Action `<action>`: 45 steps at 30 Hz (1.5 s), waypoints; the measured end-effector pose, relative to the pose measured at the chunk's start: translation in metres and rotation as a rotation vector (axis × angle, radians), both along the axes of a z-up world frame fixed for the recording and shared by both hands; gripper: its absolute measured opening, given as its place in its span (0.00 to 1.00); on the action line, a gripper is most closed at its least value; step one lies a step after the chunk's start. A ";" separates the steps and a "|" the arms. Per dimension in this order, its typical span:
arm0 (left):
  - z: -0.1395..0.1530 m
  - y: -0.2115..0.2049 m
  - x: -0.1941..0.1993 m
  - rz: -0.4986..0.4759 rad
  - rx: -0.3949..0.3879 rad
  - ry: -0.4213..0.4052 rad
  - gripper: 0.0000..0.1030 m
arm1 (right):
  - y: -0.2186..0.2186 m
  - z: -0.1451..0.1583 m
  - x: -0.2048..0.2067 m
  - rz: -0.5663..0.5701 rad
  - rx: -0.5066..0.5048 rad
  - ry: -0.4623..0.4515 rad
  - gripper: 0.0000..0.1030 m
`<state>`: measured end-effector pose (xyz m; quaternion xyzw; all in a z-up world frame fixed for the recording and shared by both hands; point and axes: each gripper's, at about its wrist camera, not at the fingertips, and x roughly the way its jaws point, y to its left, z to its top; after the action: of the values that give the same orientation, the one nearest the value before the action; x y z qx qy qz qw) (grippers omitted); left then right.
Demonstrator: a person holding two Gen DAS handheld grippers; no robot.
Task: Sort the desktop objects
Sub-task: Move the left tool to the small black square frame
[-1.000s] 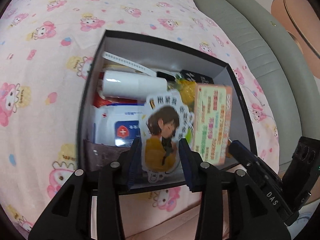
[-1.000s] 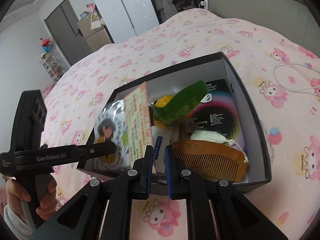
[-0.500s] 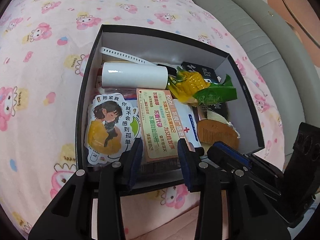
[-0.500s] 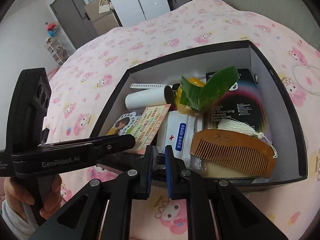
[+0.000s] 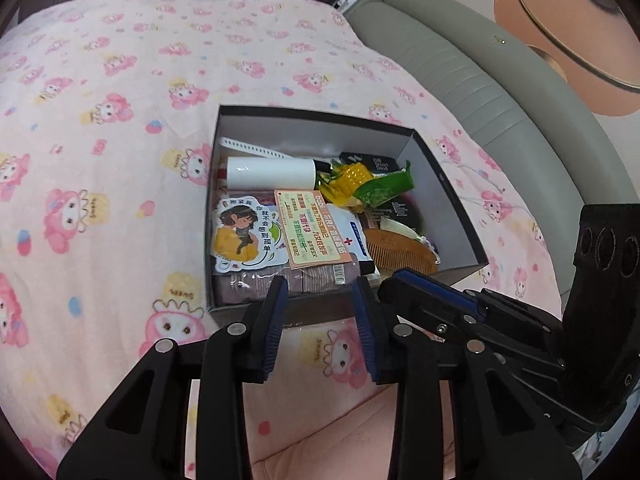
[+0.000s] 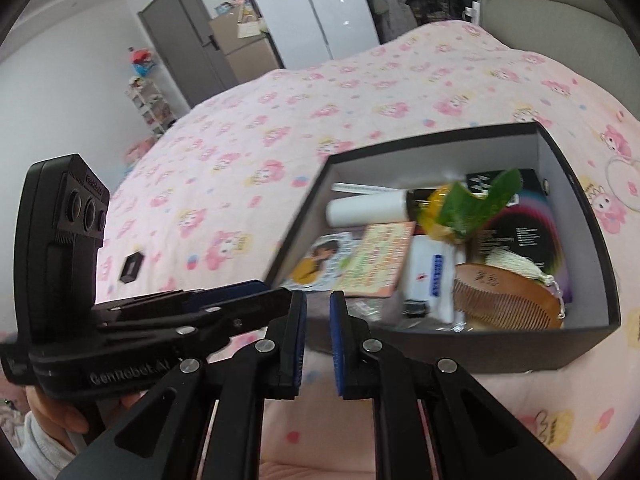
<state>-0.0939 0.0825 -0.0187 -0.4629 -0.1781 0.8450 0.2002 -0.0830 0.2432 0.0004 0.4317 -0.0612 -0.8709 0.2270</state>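
A black open box (image 5: 448, 184) (image 6: 560, 344) sits on a pink cartoon-print blanket. Inside lie a cartoon-girl sticker card (image 5: 244, 234) (image 6: 316, 260), an orange printed card (image 5: 308, 228) (image 6: 376, 256), a white tube (image 5: 272, 174) (image 6: 364, 206), a yellow-green snack packet (image 5: 360, 184) (image 6: 468, 208), a white first-aid pack (image 5: 352, 236) (image 6: 428, 280) and a wooden comb (image 5: 400, 254) (image 6: 508, 300). My left gripper (image 5: 320, 320) is open and empty, just outside the box's near wall. My right gripper (image 6: 318, 336) is empty, jaws narrowly apart, beside the left one.
A small black square object (image 6: 131, 267) lies on the blanket left of the box. A grey padded headboard (image 5: 500, 92) runs along the right. A thin white loop (image 6: 624, 180) lies on the blanket right of the box. A door and shelves stand in the far room.
A second ago my left gripper held the cartoon-girl sticker card over the box. It released the card, which now lies flat inside, and both grippers have pulled back from the box.
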 end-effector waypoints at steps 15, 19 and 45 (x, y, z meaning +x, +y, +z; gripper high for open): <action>0.065 -0.074 0.081 0.182 -0.156 0.115 0.31 | -0.078 0.053 0.054 0.179 -0.049 0.070 0.09; 0.063 -0.101 0.094 0.226 -0.147 0.114 0.31 | -0.108 0.059 0.064 0.240 -0.026 0.080 0.09; -0.011 -0.309 0.141 0.574 0.028 -0.011 0.32 | -0.319 0.027 0.078 0.533 0.170 0.083 0.09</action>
<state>0.0467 -0.2269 -0.0297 -0.3954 -0.3146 0.8619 -0.0420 -0.0050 -0.0761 0.0277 0.4140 0.1369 -0.7995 0.4131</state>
